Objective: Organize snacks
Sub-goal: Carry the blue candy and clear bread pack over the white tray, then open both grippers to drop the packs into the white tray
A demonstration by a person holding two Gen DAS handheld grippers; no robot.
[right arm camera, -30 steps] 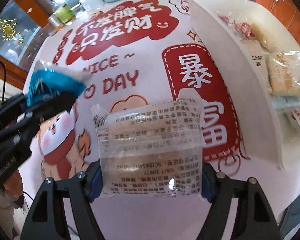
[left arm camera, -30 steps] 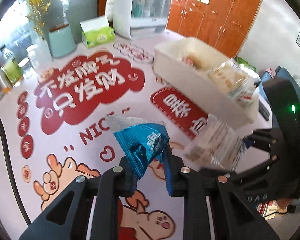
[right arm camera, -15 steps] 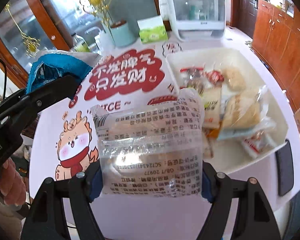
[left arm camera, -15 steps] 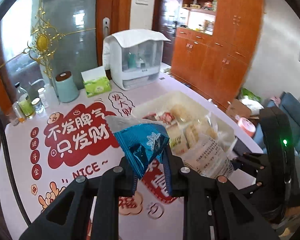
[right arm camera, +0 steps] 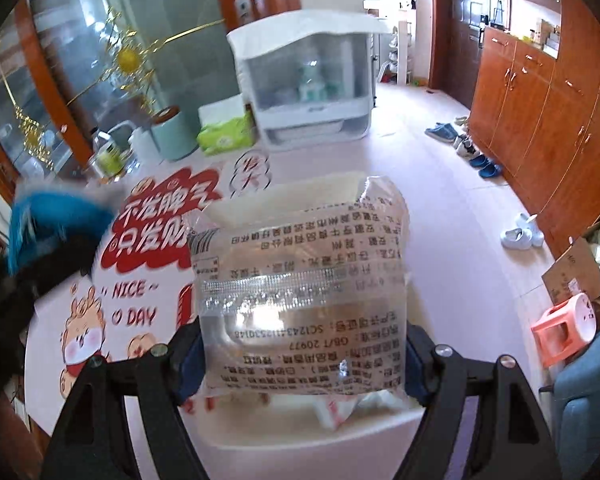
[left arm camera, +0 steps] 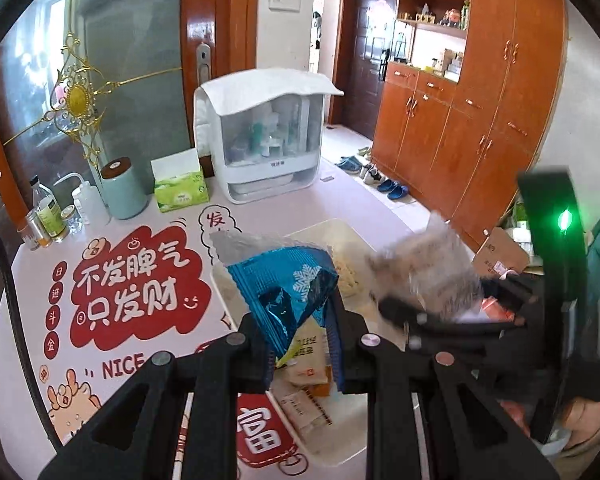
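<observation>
My left gripper (left arm camera: 300,320) is shut on a crumpled blue foil snack packet (left arm camera: 288,292) with a snowflake print. It hangs above the near left end of the white bin (left arm camera: 352,428), which holds several wrapped snacks. My right gripper (right arm camera: 300,364) is shut on a wide clear packet (right arm camera: 300,292) printed with black text, its pads pressing both sides. That packet hides most of the bin (right arm camera: 300,428) below it. In the left wrist view the right gripper (left arm camera: 440,320) and its clear packet (left arm camera: 424,268) are blurred at the right. The right wrist view shows the left gripper (right arm camera: 60,252) at the left.
The bin sits on a table with a red-printed cartoon mat (left arm camera: 132,288). At the table's far end stand a white cabinet (left arm camera: 260,140), a green tissue box (left arm camera: 180,192), a mint canister (left arm camera: 122,192) and bottles (left arm camera: 48,216). A pink stool (right arm camera: 568,328) stands on the floor to the right.
Both grippers have risen and travelled from over the mat to above the bin, each keeping its packet. The views have tilted up, showing more of the room.
</observation>
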